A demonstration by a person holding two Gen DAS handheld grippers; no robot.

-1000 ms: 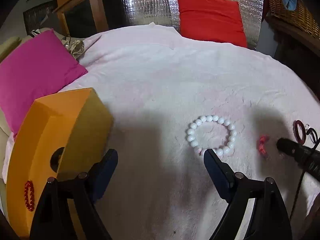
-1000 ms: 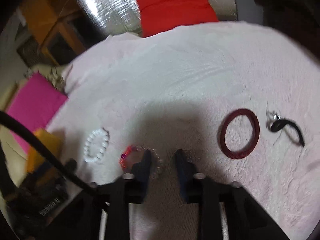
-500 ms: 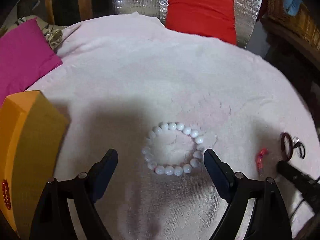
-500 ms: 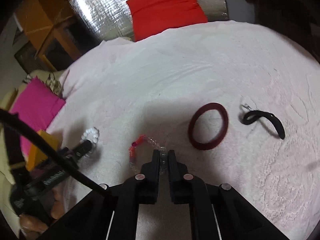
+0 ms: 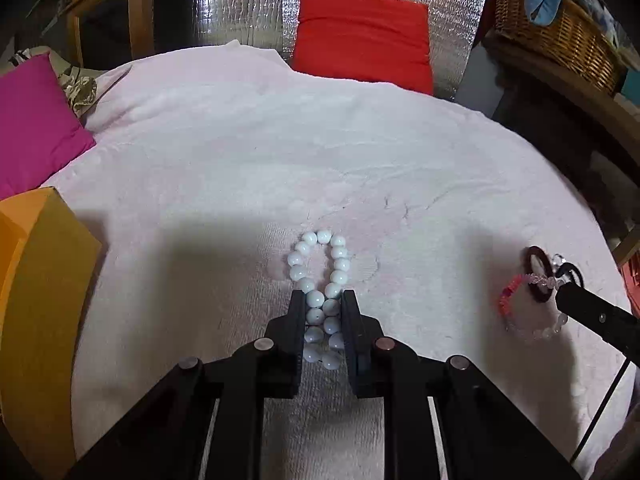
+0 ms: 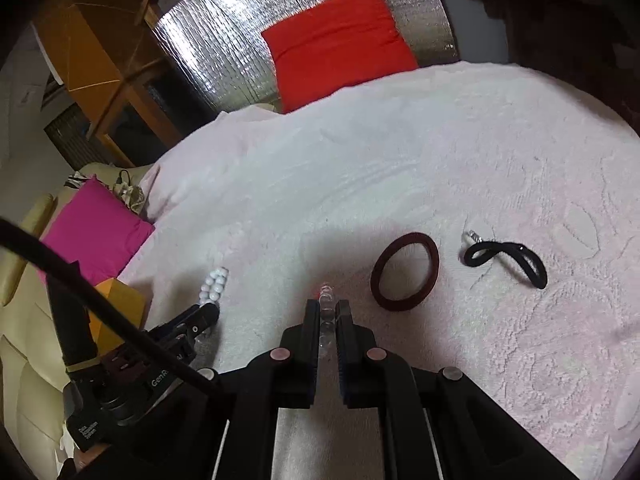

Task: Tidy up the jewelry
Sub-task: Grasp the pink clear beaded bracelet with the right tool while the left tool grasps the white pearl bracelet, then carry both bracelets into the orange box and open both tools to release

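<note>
1. Gripping the white bead bracelet, the left tool had both fingers pressed against the strand, squeezing it into a narrow double row on the pale pink blanket.
2. The far loop of the white bead bracelet extended beyond the fingertips and lay on the blanket.
3. The right tool was clamped on the clear-and-red bead bracelet; clear beads showed in the narrow gap between its fingers, and a red bead protruded just past the tips.
4. In the left wrist view, that bracelet hung as an open loop from the right tool's tip, well to the right of the white bead bracelet.
5. A dark red hair band lay flat on the blanket just beside the right tool's tip, on its right.
6. A black hair tie with a small silver piece at one end lay further right, apart from the hair band.
7. An orange box stood at the blanket's left edge, near a magenta cushion.
8. A red cushion leaned against a silver foil panel at the far side.
</note>
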